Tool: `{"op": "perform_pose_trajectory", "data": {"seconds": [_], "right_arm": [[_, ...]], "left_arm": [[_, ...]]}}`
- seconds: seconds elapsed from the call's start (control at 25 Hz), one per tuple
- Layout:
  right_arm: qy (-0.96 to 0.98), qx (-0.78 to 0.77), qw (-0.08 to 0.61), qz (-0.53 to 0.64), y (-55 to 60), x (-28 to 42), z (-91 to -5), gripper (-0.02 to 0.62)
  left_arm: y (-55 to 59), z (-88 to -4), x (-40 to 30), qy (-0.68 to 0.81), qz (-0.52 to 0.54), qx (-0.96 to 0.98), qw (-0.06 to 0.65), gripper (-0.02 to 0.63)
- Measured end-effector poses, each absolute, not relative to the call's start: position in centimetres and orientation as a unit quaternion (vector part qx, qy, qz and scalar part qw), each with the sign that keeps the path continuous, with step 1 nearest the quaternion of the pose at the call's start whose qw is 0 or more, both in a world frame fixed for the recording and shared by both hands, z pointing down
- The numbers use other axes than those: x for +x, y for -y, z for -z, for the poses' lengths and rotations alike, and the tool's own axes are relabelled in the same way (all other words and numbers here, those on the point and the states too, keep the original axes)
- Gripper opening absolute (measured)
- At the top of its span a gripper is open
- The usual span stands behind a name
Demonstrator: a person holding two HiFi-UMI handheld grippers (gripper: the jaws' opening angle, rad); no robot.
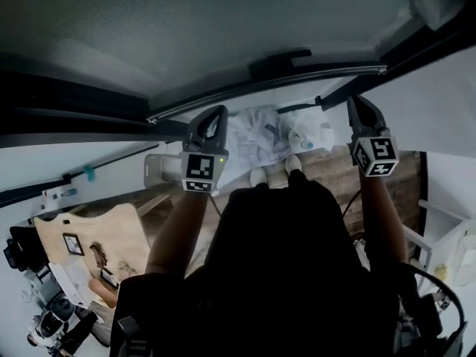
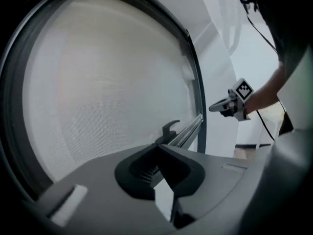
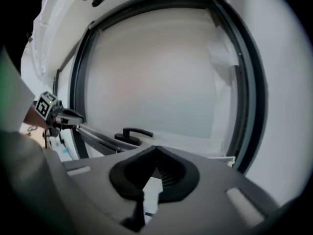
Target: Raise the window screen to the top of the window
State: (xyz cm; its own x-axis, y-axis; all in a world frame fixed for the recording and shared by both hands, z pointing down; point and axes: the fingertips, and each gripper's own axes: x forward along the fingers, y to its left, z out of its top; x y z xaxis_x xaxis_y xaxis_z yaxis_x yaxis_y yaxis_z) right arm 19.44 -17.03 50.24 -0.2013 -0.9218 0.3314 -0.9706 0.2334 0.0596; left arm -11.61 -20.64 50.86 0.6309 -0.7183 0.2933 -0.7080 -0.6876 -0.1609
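The grey mesh window screen (image 1: 186, 28) fills the dark window frame (image 2: 195, 82). Its silver bottom bar (image 1: 260, 88) carries a black handle (image 1: 279, 64) near the middle. My left gripper (image 1: 217, 111) is shut, its tips just under the bar left of the handle; I cannot tell whether they touch it. In the left gripper view the bar (image 2: 188, 130) and the handle (image 2: 168, 129) sit right beyond the closed tips (image 2: 159, 148). My right gripper (image 1: 355, 101) is shut and empty, at the bar's right end. The right gripper view shows the handle (image 3: 133, 133) left of the tips (image 3: 155, 151).
White wall (image 1: 424, 103) flanks the window on the right. Far below lie a wooden table (image 1: 97, 236), white cloth (image 1: 268, 136) and wooden floor (image 1: 335, 173). The person's dark torso (image 1: 282, 274) fills the lower middle. A black cable (image 2: 264, 126) hangs by the right arm.
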Motion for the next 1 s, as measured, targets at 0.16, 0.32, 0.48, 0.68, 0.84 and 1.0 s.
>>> {"op": "perform_pose_trajectory", "data": {"seconds": [0.16, 0.32, 0.48, 0.68, 0.84, 1.0], "right_arm": [[0.802, 0.555, 0.215, -0.042, 19.8, 18.4, -52.8, 0.0], [0.814, 0.52, 0.257, -0.021, 21.4, 18.3, -54.9, 0.0], [0.826, 0.471, 0.309, 0.025, 21.9, 17.5, -56.9, 0.0], [0.823, 0.44, 0.349, 0.085, 22.6, 17.1, -58.5, 0.0], [0.821, 0.411, 0.385, 0.1, 22.8, 16.5, -60.2, 0.02], [0.814, 0.383, 0.415, 0.136, 22.8, 15.6, -60.9, 0.064]], "left_arm": [[21.4, -52.6, -11.5, -0.407, 0.226, -0.883, 0.055, 0.003], [22.7, -54.2, -11.1, -0.424, 0.234, -0.874, 0.044, 0.003], [22.5, -56.3, -10.0, -0.395, 0.266, -0.877, 0.062, 0.003], [23.2, -58.0, -9.2, -0.374, 0.298, -0.872, 0.102, 0.003], [23.2, -59.1, -8.8, -0.354, 0.337, -0.858, 0.159, 0.029], [23.1, -59.6, -8.6, -0.331, 0.355, -0.854, 0.186, 0.11]]}}
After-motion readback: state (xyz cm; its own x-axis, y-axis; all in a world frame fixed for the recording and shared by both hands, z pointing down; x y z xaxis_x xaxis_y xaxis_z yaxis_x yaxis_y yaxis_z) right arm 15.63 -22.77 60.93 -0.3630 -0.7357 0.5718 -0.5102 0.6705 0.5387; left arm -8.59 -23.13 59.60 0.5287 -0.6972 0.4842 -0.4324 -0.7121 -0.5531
